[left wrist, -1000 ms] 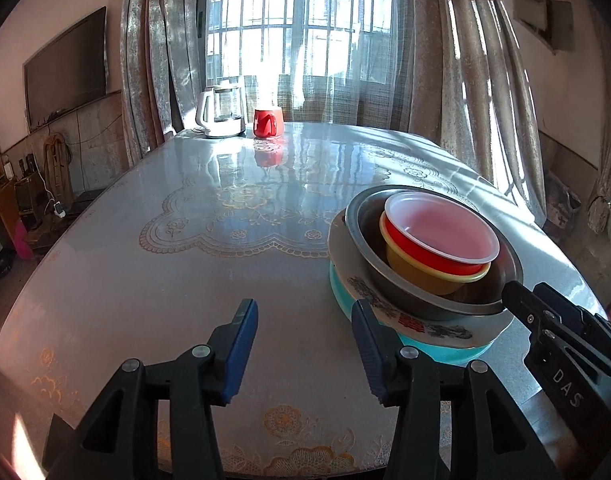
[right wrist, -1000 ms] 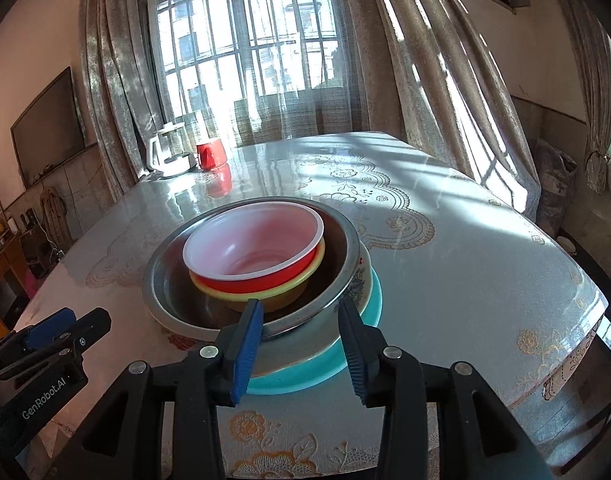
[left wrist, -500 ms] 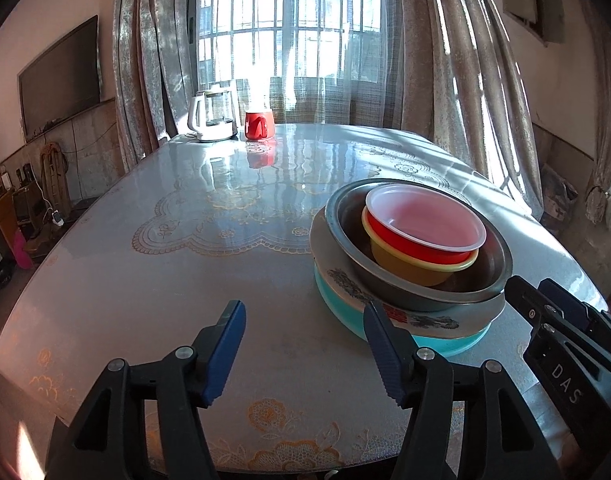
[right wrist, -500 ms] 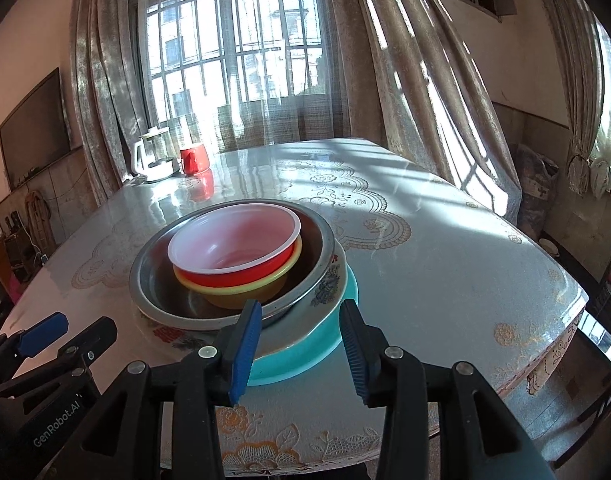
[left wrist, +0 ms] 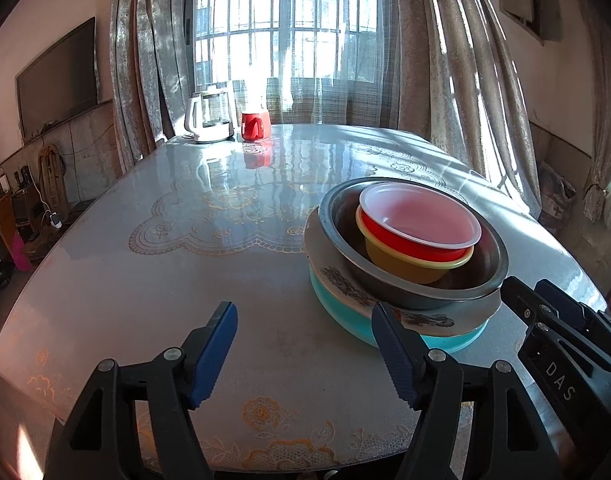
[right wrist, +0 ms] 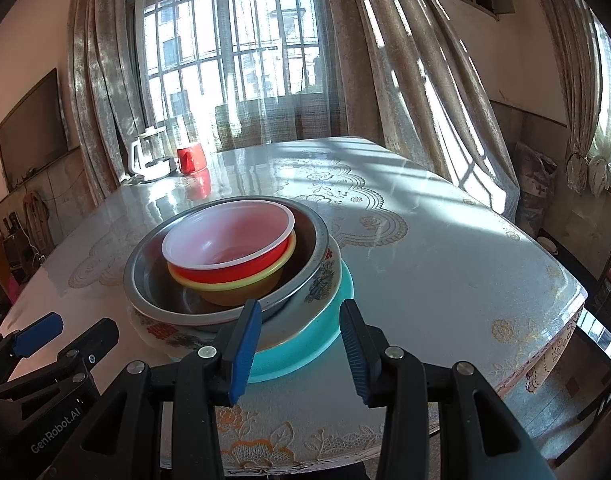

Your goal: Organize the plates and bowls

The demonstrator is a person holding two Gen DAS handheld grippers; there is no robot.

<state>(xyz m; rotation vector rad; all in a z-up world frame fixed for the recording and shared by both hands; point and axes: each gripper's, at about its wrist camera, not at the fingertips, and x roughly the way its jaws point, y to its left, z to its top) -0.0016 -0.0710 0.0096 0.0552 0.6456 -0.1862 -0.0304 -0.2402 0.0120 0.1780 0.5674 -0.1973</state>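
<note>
Both tools hang spread and empty at the near edge of the tabletop (left wrist: 153, 264), neither one touching the stack of dishes. Seen from its own camera, the left tool (left wrist: 303, 350) sits to the left of the stack, its right finger crossing in front of the turquoise plate (left wrist: 445, 338) without clear contact. In the right wrist view the right tool (right wrist: 301, 346) points at the stack from the near side, jaws wide, with the plate's rim showing in the gap between them.

Relative to the stack, everything else is far: a kettle (left wrist: 207, 122) and a red mug (left wrist: 255, 126) stand well behind it by the window.

From the bottom up, the stack is the turquoise plate, a floral plate (right wrist: 325, 276), a steel bowl (right wrist: 145, 276), a yellow bowl (right wrist: 241, 294) and a red bowl (right wrist: 225, 248) with a white inside, each nested in the one below.

My judgement on handling: the two small bowls look like thin plastic, light and a little springy, best pinched at the rim. The steel bowl should be stiff, smooth and liable to slip, so a firm bite over its rolled rim seems wise. The floral plate looks ceramic, heavier and breakable; take it by the edge and keep it level. Nothing seems left to nest, so the sorting looks near done.
</note>
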